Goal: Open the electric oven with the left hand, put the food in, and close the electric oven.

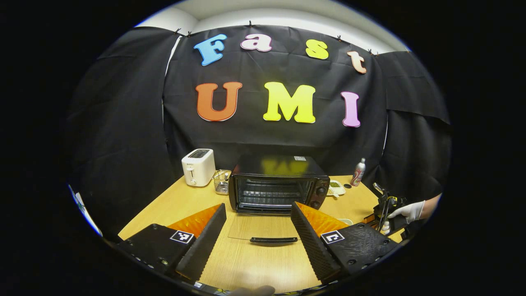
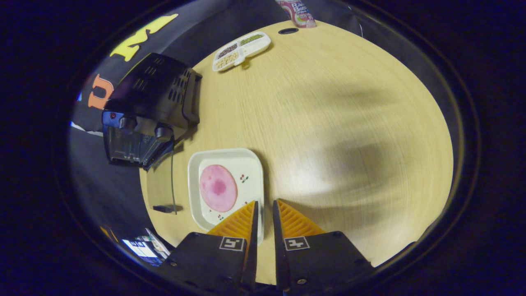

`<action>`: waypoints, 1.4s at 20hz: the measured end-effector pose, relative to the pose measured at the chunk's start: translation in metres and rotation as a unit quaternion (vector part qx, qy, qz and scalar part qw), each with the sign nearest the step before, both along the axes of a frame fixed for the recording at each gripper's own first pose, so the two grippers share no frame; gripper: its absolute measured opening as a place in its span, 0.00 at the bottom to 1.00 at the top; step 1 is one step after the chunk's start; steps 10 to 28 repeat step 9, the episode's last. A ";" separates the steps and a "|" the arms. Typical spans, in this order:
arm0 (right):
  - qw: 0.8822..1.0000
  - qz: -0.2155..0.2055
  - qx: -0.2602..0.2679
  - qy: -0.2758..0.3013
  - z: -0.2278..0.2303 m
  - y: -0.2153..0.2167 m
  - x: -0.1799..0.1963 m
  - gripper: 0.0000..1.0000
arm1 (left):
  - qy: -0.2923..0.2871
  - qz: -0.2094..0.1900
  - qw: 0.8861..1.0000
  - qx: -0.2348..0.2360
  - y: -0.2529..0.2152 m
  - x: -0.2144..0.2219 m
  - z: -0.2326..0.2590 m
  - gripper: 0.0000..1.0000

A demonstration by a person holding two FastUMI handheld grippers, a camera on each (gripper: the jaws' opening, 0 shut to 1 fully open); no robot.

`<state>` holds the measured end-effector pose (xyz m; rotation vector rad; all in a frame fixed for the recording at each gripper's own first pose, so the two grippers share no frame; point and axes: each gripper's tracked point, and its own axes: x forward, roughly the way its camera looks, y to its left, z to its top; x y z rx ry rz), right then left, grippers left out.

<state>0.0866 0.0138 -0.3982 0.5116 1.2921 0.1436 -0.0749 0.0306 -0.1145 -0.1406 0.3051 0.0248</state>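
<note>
In the left gripper view the left gripper point(image 1: 258, 230) hangs with its two fingers spread wide, nothing between them but bare tabletop and the handle of the oven door point(image 1: 273, 240); that glass door lies dropped flat on the wooden table point(image 1: 246, 267), its handle just ahead of the fingertips and apart from them; behind it the electric oven point(image 1: 279, 185) stands open, its wire rack showing inside and two knobs down its right side.

In the right gripper view the right gripper point(image 2: 263, 213) has its fingers drawn narrow, a thin slot left between them; the near right edge of a white plate point(image 2: 250, 164) runs up to that slot, but whether both fingers press on the rim I cannot tell; on the plate lies a round pink slice of food point(image 2: 218, 188), left of the fingertips; the plate sits on the table in front of the oven, near its knob side.

Further out in the left gripper view: a white toaster point(image 1: 198, 167) and a small wire basket point(image 1: 222, 181) left of the oven; a divided snack tray point(image 1: 336, 187) and a bottle point(image 1: 358, 172) to its right; a gloved hand point(image 1: 407, 211) at the right edge holding the other gripper.
</note>
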 end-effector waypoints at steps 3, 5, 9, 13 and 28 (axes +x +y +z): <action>0.999 -0.003 -0.033 0.017 -0.001 0.003 0.003 0.21 | 0.002 0.002 1.000 -0.006 0.003 0.001 -0.003 0.96; 0.998 -0.006 -0.053 0.026 -0.002 0.003 0.004 0.20 | 0.004 0.003 1.000 -0.010 0.005 0.001 -0.005 0.96; 0.997 -0.006 -0.069 0.025 -0.004 -0.002 0.003 0.01 | 0.008 0.002 1.000 -0.016 0.004 0.002 -0.013 0.96; 0.997 -0.006 -0.069 0.025 -0.004 -0.002 0.003 0.01 | 0.008 0.002 1.000 -0.016 0.004 0.002 -0.013 0.96; 0.997 -0.006 -0.069 0.025 -0.004 -0.002 0.003 0.01 | 0.008 0.002 1.000 -0.016 0.004 0.002 -0.013 0.96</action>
